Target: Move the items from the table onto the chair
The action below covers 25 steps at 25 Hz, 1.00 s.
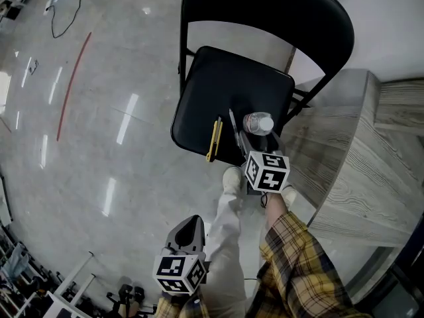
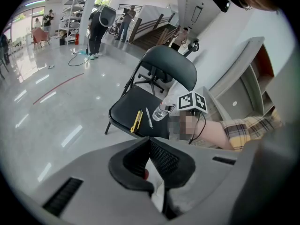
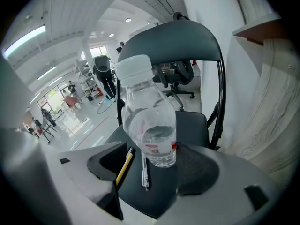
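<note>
A clear water bottle stands upright on the black folding chair's seat, near its front right corner. To its left lie a pen and a yellow utility knife. My right gripper is open, its jaws on either side of the bottle's base. A gap shows at the left pad. My left gripper is shut and empty, low over the floor in front of the chair. From there it sees the chair and the bottle.
The pale wooden table stands right of the chair, its edge close to my right arm. The person's leg and shoe are under the seat's front edge. Shiny floor with a red line spreads left. People stand far back.
</note>
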### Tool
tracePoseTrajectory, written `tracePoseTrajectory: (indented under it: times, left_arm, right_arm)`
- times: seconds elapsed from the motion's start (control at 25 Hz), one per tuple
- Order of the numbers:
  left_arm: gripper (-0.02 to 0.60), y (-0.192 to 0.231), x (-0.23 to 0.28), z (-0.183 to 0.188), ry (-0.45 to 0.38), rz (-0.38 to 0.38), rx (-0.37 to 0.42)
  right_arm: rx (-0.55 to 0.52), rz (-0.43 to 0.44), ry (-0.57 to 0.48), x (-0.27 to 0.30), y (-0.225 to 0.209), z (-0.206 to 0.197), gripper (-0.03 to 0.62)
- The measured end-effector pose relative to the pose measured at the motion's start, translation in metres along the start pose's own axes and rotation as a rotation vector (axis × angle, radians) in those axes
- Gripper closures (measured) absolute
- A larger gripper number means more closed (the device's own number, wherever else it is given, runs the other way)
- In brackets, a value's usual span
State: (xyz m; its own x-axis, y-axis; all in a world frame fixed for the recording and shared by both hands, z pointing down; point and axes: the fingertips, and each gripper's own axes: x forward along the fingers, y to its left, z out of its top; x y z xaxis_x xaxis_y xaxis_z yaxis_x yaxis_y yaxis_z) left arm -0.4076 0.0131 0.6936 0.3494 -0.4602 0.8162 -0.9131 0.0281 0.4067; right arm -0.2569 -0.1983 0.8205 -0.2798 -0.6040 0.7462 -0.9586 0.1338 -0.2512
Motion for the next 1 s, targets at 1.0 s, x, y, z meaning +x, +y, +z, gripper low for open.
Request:
tracePoseTrajectory:
  times: [1.0]
  left_arm:
    - [0.577,-0.161,-0.130,0.172,-0.367,-0.143,0.310]
  right_arm:
    - [0.149,0.538,-0.351,-0.342,0.135,0.183,0.283]
